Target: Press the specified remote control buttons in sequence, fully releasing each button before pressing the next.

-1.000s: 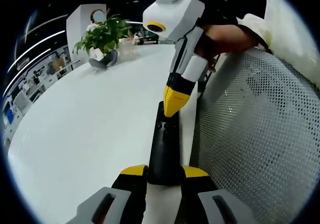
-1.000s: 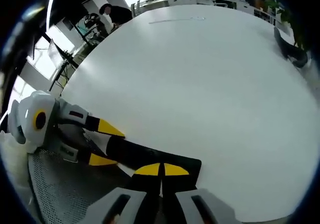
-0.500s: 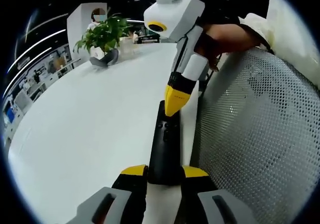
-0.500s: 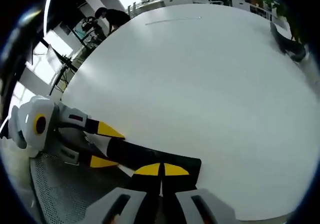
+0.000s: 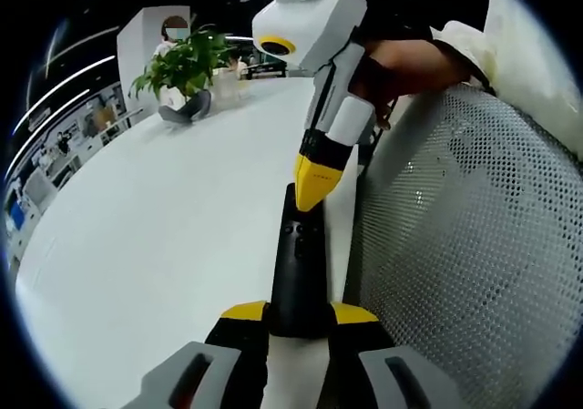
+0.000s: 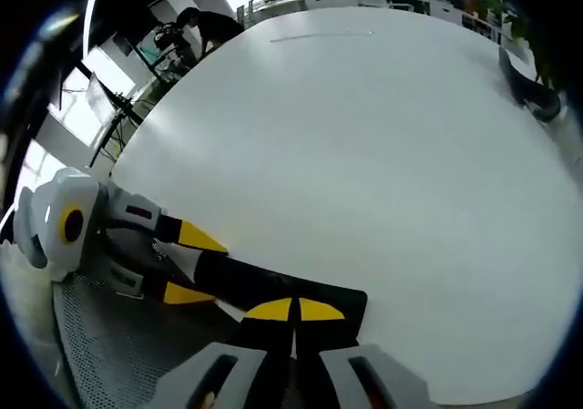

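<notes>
A black remote control (image 5: 299, 268) lies lengthwise above the white table (image 5: 155, 236), its near end clamped between my left gripper's (image 5: 299, 313) yellow-tipped jaws. My right gripper (image 5: 312, 186) comes down from above with its jaws shut, and its yellow tip meets the remote's far end near the buttons. In the right gripper view, my right gripper (image 6: 293, 311) stands shut at the bottom, tip on the remote control (image 6: 273, 286). The left gripper (image 6: 196, 265) reaches in from the left, shut on the remote's other end.
A grey mesh chair back (image 5: 474, 245) stands close on the right of the remote. A hand (image 5: 410, 67) holds the right gripper. A potted plant (image 5: 182, 67) sits at the table's far side; its dark pot (image 6: 528, 90) shows at the right edge. People stand in the background (image 6: 205, 26).
Both views have shifted only slightly. The right gripper's shut tip stays at the remote's far end, and the left gripper keeps its hold.
</notes>
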